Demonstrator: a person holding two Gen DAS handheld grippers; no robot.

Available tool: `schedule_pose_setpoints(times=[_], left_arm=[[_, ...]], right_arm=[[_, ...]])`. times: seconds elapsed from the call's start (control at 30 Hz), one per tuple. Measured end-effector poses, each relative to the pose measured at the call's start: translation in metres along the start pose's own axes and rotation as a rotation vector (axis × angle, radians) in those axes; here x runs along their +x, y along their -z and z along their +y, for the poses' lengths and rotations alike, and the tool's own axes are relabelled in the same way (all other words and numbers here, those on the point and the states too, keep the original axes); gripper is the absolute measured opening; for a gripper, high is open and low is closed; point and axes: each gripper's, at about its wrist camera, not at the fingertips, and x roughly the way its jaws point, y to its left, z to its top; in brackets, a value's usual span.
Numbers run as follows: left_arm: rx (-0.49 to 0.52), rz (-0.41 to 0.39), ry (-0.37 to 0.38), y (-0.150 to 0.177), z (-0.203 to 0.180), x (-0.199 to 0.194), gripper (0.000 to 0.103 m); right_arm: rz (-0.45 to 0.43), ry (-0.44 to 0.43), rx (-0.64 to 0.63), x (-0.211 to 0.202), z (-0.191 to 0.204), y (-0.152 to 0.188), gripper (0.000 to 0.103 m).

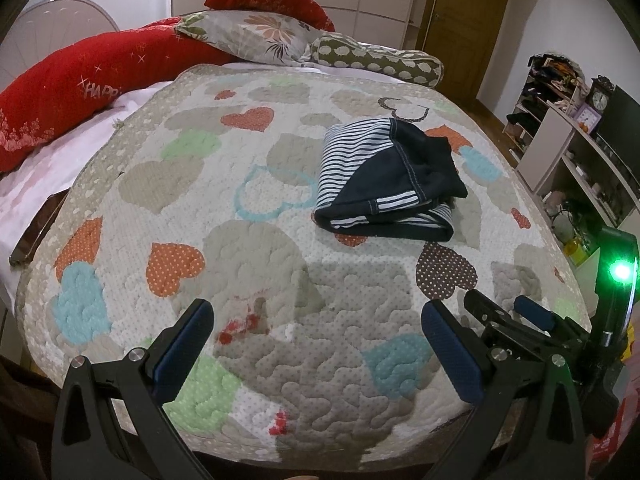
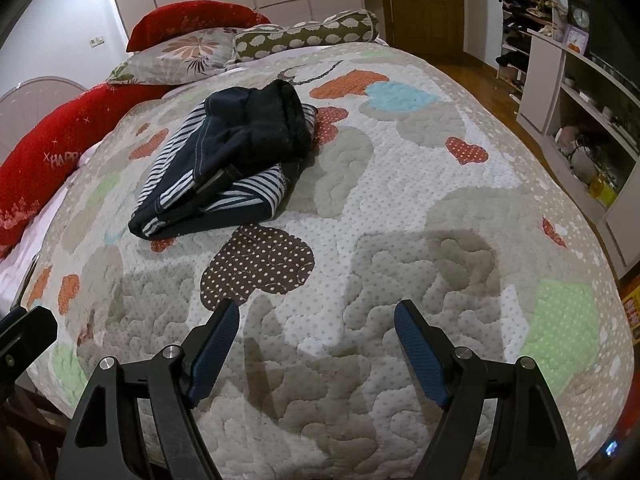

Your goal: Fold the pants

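Observation:
The pants [image 1: 384, 180], dark navy with blue-and-white striped panels, lie folded in a compact bundle on the heart-patterned quilt [image 1: 240, 200]; they also show in the right wrist view [image 2: 228, 160]. My left gripper [image 1: 316, 316] is open and empty, held above the quilt near the bed's front edge, well short of the pants. My right gripper [image 2: 316, 316] is open and empty too, near the front edge, with the pants ahead and to its left. The right gripper also shows in the left wrist view [image 1: 500, 312], at the lower right.
Red, floral and olive pillows [image 1: 248, 32] line the head of the bed. A dark flat object [image 1: 36, 236] lies at the bed's left edge. White shelves [image 2: 580, 120] with clutter and a clock stand to the right, beside wooden floor and a door.

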Motion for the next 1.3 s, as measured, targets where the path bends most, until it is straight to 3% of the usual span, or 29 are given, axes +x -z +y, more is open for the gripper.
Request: schedule_pose_setpoints(times=[0.17, 0.4, 0.5, 1.07, 1.3], left_arm=[[0.004, -0.003, -0.002, 0.000, -0.001, 0.000, 0.103], [0.015, -0.022, -0.008, 0.000, -0.002, -0.002, 0.103], [0.017, -0.022, -0.009, -0.001, -0.002, -0.001, 0.103], [0.014, -0.007, -0.017, 0.004, 0.000, 0.005, 0.103], [-0.017, 0.075, -0.076, 0.017, 0.020, 0.044, 0.103]], right_arm=[[-0.049, 0.038, -0.012, -0.009, 0.001, -0.002, 0.083], [-0.212, 0.106, -0.030, -0.041, 0.000, -0.009, 0.083], [-0.239, 0.110, -0.032, -0.047, 0.001, -0.011, 0.084], [-0.202, 0.094, -0.041, -0.039, 0.003, -0.008, 0.084], [-0.087, 0.079, -0.017, -0.009, -0.005, -0.003, 0.085]])
